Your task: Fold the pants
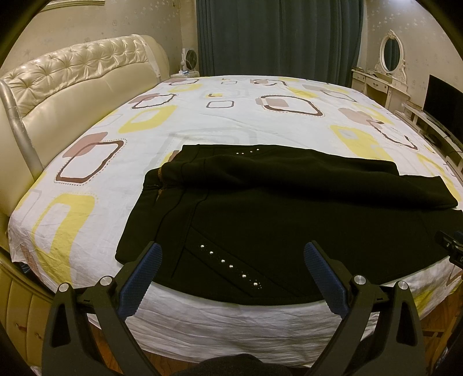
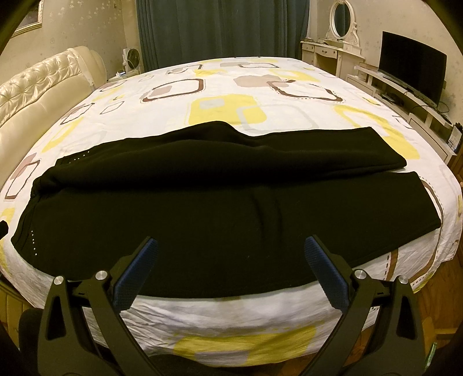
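Left gripper (image 1: 233, 254) nearest, fingers spread wide, nothing between them, held above the near edge of the bed (image 1: 202, 324). Right gripper (image 2: 230, 250) the same: spread wide, empty, above the near bed edge. Blue ribbed pads (image 1: 144, 274) on the left fingers, same blue pads (image 2: 136, 272) on the right.

Just past both grippers, black pants (image 1: 289, 219) lie flat across the near part of the bed, running left to right, near hem line right along the mattress edge. Waist end at the left, leg ends at the right (image 2: 376, 199). Far leg overlaps the near one and bunches up in a ridge along the middle. Row of small silver studs (image 1: 228, 264) on the near hip, a second short row (image 1: 247, 151) on the far hip.

Bed sheet (image 2: 220, 95) white with yellow, brown and grey rounded squares, wrinkled on the near side drop. Cream tufted headboard (image 1: 72, 75) at far left. Far wall: dark teal curtain (image 1: 277, 37), small fan (image 1: 189, 56) beside it. Far right: white vanity with oval mirror (image 2: 343, 20), black TV (image 2: 411, 69) on a low white stand.
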